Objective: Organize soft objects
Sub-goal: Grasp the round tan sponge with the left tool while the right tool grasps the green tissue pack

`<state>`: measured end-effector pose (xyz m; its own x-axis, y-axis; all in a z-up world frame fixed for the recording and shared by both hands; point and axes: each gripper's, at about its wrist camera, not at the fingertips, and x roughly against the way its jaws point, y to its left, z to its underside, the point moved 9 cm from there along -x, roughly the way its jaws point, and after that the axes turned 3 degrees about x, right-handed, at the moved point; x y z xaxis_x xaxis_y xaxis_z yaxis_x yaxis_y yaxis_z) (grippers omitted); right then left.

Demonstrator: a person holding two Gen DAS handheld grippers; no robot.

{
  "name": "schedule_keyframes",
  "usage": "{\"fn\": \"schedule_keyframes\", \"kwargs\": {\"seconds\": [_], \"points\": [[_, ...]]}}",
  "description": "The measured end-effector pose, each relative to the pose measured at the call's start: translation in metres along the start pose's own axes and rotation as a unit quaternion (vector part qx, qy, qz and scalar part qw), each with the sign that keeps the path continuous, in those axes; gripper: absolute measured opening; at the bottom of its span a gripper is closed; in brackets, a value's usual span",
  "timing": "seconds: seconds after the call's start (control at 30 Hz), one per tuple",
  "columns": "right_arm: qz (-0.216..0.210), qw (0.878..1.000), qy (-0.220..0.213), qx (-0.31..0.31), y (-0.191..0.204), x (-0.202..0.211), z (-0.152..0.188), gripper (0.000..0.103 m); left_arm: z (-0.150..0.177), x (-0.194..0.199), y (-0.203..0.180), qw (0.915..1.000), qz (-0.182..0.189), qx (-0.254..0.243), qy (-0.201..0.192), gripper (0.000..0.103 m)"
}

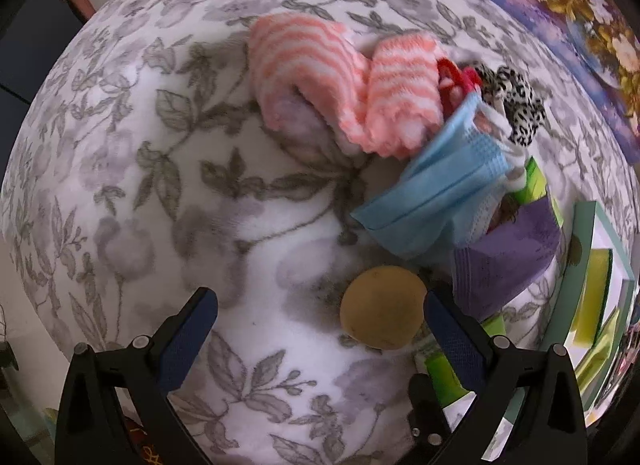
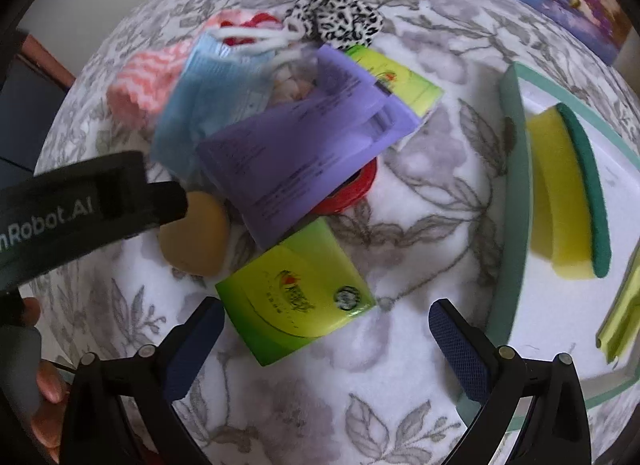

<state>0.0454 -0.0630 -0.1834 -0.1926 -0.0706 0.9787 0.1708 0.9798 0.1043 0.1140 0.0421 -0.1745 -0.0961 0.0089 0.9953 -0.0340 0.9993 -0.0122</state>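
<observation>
A heap of soft items lies on the floral blanket: pink-striped socks point(image 1: 328, 85), a blue face mask point(image 1: 436, 193), a leopard-print scrunchie point(image 1: 516, 105), a purple tissue pack point(image 1: 504, 261) and a tan round sponge point(image 1: 382, 307). My left gripper point(image 1: 320, 329) is open, the tan sponge lying just inside its right finger. My right gripper point(image 2: 326, 339) is open over a green packet point(image 2: 298, 305). The purple pack point(image 2: 304, 157), mask point(image 2: 212, 105) and tan sponge point(image 2: 196, 233) lie beyond it. A yellow-green scrub sponge point(image 2: 568, 193) lies in the teal-rimmed tray point(image 2: 516, 201).
A second green packet point(image 2: 394, 77) and a red ring point(image 2: 352, 189) lie under the purple pack. The other gripper's black body point(image 2: 80, 209) and a hand point(image 2: 44, 385) show at left. A purple floral cushion point(image 1: 568, 25) borders the blanket's far right.
</observation>
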Motion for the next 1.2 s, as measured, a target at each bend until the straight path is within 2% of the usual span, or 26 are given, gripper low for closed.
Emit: {"fn": "schedule_keyframes", "kwargs": {"seconds": [0.23, 0.6, 0.8, 0.87, 0.9, 1.0, 1.07, 1.13, 1.2], "points": [[0.023, 0.999, 0.004, 0.021, 0.013, -0.017, -0.003, 0.103, 0.007, -0.016, -0.013, 0.9996, -0.007, -0.018, 0.019, 0.103], [0.023, 0.999, -0.003, 0.024, 0.017, -0.023, -0.007, 0.103, 0.016, -0.037, -0.047, 0.9988, -0.016, -0.032, 0.032, 0.103], [0.019, 1.000, -0.006, 0.018, 0.009, -0.021, -0.008, 0.103, 0.016, -0.041, -0.055, 0.9992, 0.006, -0.021, 0.033, 0.101], [0.018, 1.000, -0.008, 0.014, 0.001, -0.020, -0.009, 0.103, 0.017, -0.042, -0.055, 0.9990, 0.016, -0.020, 0.036, 0.089], [0.019, 1.000, -0.010, 0.012, 0.001, -0.018, -0.012, 0.102, 0.017, -0.042, -0.055, 0.9991, 0.014, -0.022, 0.034, 0.087], [0.030, 0.999, -0.014, 0.007, -0.006, -0.017, -0.015, 0.093, 0.016, -0.039, -0.062, 0.9989, 0.017, -0.036, 0.025, 0.073], [0.031, 0.999, -0.018, 0.000, -0.011, -0.015, -0.018, 0.086, 0.015, -0.036, -0.067, 0.9986, 0.023, -0.043, 0.021, 0.057], [0.032, 0.999, -0.021, -0.006, -0.016, -0.013, -0.021, 0.079, 0.014, -0.032, -0.067, 0.9983, 0.026, -0.048, 0.019, 0.050], [0.033, 0.999, -0.024, -0.014, -0.021, -0.010, -0.023, 0.074, 0.013, -0.029, -0.062, 0.9982, 0.027, -0.050, 0.018, 0.050]]}}
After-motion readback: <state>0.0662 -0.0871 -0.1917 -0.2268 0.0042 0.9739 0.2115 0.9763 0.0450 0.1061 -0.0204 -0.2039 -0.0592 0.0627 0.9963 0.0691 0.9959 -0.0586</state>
